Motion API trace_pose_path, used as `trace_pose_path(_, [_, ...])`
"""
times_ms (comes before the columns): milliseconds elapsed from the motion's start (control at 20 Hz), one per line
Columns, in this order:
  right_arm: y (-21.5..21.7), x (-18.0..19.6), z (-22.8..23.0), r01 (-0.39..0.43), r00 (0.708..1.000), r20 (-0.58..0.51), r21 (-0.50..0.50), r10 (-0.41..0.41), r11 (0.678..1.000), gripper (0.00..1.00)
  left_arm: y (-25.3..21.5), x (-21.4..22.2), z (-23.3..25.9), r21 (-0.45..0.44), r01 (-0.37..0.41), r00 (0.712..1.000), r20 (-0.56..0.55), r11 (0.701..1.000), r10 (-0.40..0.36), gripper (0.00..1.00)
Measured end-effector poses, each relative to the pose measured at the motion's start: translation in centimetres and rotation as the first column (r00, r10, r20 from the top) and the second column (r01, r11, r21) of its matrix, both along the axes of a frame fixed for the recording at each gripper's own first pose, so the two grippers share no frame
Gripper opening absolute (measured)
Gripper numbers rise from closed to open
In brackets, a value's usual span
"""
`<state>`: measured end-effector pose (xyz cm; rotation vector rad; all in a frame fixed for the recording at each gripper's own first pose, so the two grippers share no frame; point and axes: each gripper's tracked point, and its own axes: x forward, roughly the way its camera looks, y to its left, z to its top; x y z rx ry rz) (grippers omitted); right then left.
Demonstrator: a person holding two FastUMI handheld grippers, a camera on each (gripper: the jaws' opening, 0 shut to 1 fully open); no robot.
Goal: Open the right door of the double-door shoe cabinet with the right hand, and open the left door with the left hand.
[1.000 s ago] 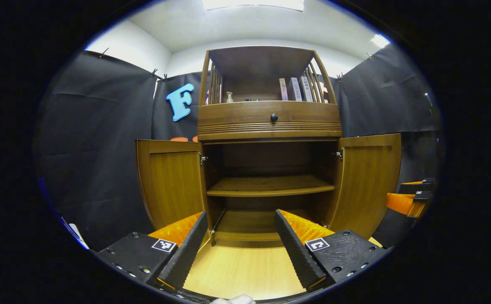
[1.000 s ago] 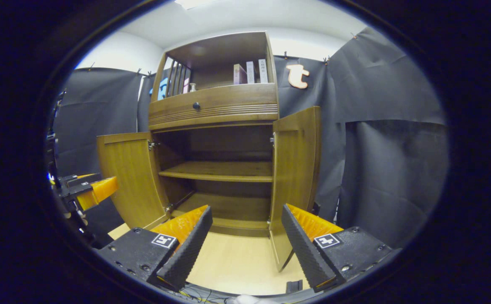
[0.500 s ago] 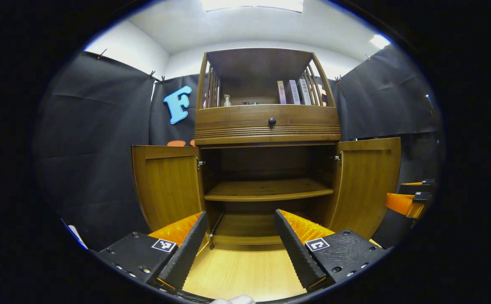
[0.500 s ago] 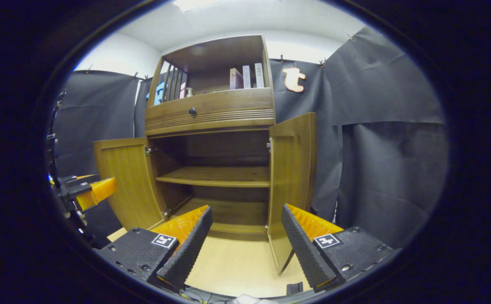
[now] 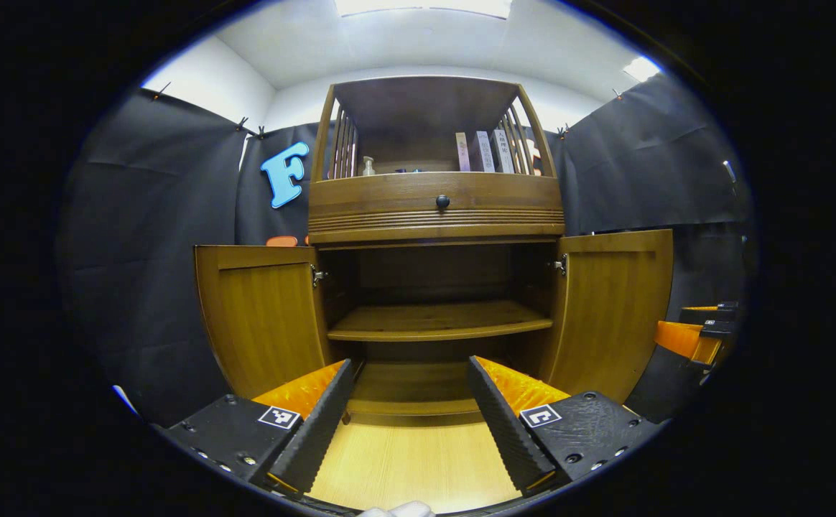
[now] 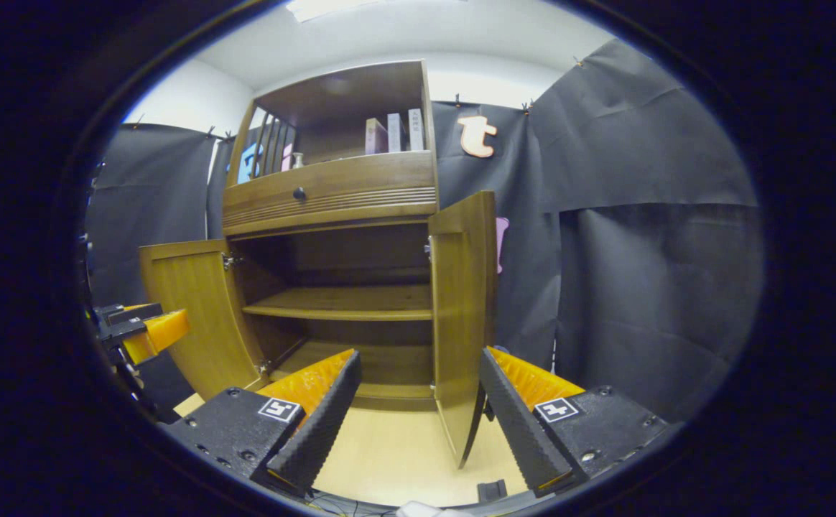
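Bright ceiling light (image 5: 424, 6) overhead, sharp pics (fisheye-bent edges), cabinet (image 5: 436, 280) interior shadowy

The wooden shoe cabinet (image 5: 436, 215) stands upright against the black cloth wall, with both lower doors swung wide open. The left door (image 5: 263, 319) and right door (image 5: 615, 309) (both plain brown panels) flank two bare shelves.

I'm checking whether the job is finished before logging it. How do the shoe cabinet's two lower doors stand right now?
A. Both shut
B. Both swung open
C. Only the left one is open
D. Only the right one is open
B: in the left gripper view the left door and the right door both stand swung out, baring the inner shelf, with neither gripper touching them.
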<state>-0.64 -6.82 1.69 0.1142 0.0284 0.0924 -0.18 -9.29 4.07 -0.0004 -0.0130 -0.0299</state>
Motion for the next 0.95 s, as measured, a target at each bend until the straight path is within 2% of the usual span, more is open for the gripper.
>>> trace_pose_path(600, [-1.5,-0.1,0.4,-0.008,1.0,0.007,0.006,0.008,1.0,1.0,-2.1,-0.5,0.1,0.002,0.003,1.0,0.002,1.0,-0.003,0.95])
trace_pose_path(650, [-1.6,-0.1,0.5,-0.008,1.0,0.009,0.002,0.008,1.0,1.0,-2.2,-0.6,0.1,0.002,-0.001,1.0,0.005,1.0,0.001,1.0])
trace_pose_path(700, [-1.7,-0.2,0.4,-0.012,1.0,0.011,0.0,0.012,1.0,1.0,-2.2,-0.7,0.1,0.004,-0.003,1.0,0.007,1.0,0.003,0.95])
trace_pose_path(950, [-1.9,0.2,0.5,-0.026,1.0,0.015,0.003,0.026,1.0,1.0,-2.7,-0.7,0.1,0.012,-0.015,1.0,0.008,1.0,0.015,0.95])
